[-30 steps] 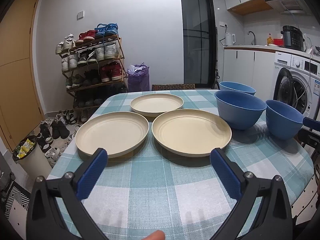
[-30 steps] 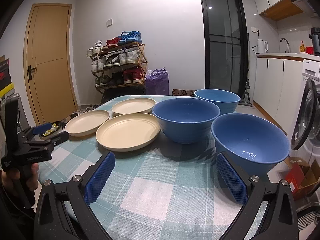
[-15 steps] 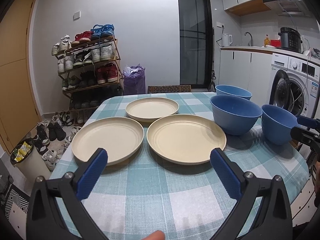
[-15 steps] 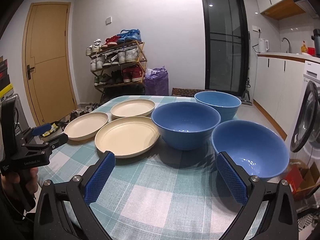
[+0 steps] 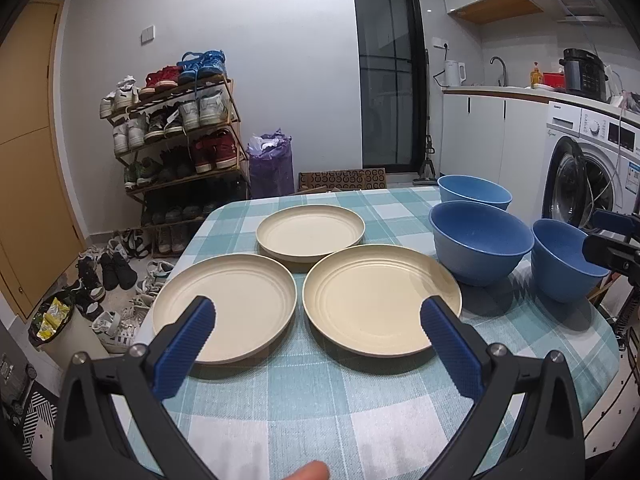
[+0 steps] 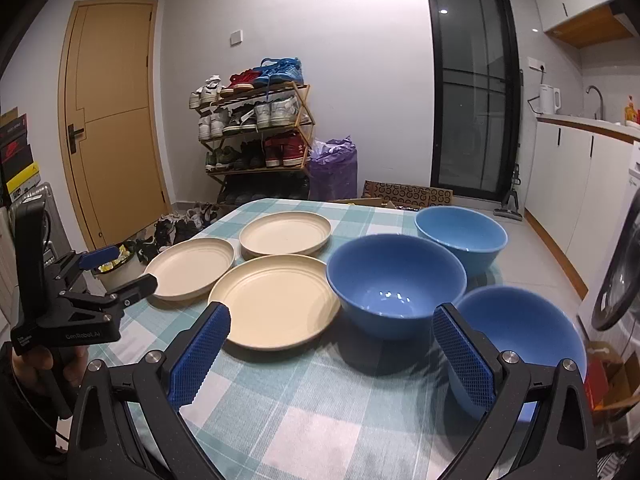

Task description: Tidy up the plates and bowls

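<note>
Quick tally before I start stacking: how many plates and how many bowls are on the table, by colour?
Cream plates: 3
Blue bowls: 3
Total: 6

Near tablecloth (image 5: 320, 400) bare; plates (image 5: 382, 300), bowls (image 6: 396, 280) crowd far half.

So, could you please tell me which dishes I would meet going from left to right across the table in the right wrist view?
Left plate → far plate → near plate → middle bowl → far bowl → near bowl.
</note>
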### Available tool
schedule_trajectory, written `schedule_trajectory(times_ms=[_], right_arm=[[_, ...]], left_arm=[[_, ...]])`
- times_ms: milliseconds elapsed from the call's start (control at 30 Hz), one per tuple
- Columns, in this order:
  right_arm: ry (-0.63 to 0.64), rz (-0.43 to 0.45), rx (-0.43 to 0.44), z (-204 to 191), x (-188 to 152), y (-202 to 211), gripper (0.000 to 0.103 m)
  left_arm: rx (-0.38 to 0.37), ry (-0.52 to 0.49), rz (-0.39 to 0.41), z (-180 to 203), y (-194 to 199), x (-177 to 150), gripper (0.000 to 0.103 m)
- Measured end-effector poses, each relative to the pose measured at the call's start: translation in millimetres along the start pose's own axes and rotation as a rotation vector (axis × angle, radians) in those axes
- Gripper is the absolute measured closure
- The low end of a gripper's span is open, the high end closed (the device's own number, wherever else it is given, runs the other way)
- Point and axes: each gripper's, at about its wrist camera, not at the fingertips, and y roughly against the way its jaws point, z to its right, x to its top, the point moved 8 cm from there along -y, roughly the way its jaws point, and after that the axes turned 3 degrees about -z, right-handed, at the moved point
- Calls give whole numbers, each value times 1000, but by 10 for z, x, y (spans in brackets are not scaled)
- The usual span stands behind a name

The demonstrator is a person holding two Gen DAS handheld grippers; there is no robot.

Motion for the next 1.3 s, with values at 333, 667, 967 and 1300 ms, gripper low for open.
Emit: schedule_trajectory(times_ms=[333,667,967,1300], right_arm=[[43,-35,-24,-75,354,-176,0],[77,-51,-45,-79,853,-365,0],[82,-56,-28,-58,1300,-589,0],[93,-97,-15,-139,1692,-983,0]], left_arm=[[11,15,-42,-95,-143,166,0],[22,8,-42,-212,-292,488,0],[3,8,-59,-323,-516,756,0],[9,3,-69,-460,-756,970,0]])
